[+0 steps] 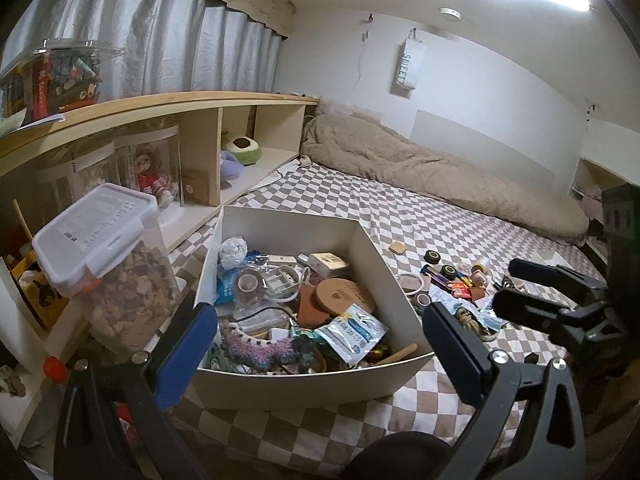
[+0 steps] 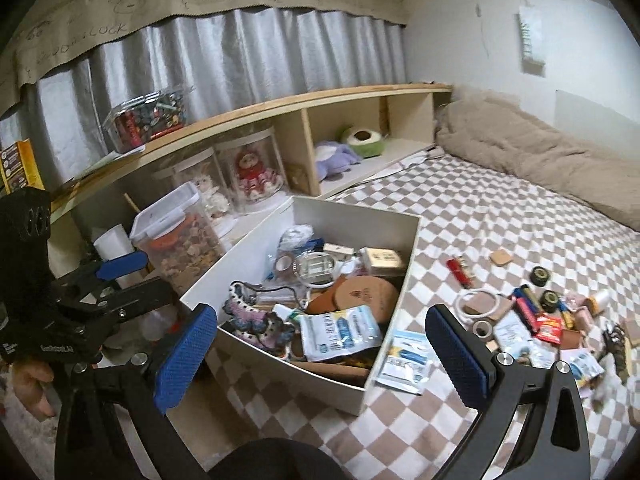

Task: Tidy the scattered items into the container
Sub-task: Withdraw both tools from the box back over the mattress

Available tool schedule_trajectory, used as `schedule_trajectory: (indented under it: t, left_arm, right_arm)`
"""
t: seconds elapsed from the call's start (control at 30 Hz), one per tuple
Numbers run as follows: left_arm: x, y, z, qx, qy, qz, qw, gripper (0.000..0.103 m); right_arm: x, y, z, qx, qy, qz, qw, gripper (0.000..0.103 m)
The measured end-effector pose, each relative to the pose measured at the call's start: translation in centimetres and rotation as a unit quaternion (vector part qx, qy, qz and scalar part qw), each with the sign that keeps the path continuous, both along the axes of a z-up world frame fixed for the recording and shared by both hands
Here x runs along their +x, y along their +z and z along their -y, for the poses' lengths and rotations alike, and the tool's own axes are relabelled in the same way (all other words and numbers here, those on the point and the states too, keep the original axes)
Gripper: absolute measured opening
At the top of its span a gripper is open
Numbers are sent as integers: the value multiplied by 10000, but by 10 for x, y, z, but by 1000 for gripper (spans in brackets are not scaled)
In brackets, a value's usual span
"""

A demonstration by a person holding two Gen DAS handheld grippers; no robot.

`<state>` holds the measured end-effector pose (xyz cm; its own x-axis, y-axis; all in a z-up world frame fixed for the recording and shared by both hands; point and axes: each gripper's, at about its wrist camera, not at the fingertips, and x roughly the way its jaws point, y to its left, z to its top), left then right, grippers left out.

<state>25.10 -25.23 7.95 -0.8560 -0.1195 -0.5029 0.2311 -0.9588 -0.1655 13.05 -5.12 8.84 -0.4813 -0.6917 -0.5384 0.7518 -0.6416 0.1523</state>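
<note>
A white open box (image 1: 224,248) (image 2: 384,264) sits on the checkered bed, filled with several small items, among them a blue-white sachet (image 1: 354,334) (image 2: 340,332) and a round cork lid (image 1: 344,294). Scattered items (image 1: 452,280) (image 2: 536,316) lie on the bed right of the box. A blue-white packet (image 2: 404,356) lies against the box's right wall. My left gripper (image 1: 316,344) is open and empty, in front of the box. My right gripper (image 2: 320,352) is open and empty, over the box's near corner. Each gripper shows in the other's view (image 1: 520,284) (image 2: 132,276).
A clear snack jar with a white lid (image 1: 108,264) (image 2: 176,236) stands left of the box. A wooden shelf (image 1: 160,104) (image 2: 280,104) holds dolls and plush toys. A beige duvet (image 1: 440,172) lies along the far wall. A red lighter (image 2: 458,270) lies apart.
</note>
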Motion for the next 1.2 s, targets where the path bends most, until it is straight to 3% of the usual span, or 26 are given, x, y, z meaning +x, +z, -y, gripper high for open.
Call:
schedule_trajectory:
  t: [0.63, 1.2]
  left_arm:
    - [-27, 10, -57, -45, -616, -69, 9981, 103]
    - [-70, 8, -107, 179, -1298, -43, 9914, 103]
  right_arm:
    - [-4, 6, -82, -37, -887, -191, 9959, 103]
    - [-20, 2, -173, -189, -1943, -131, 9807, 103]
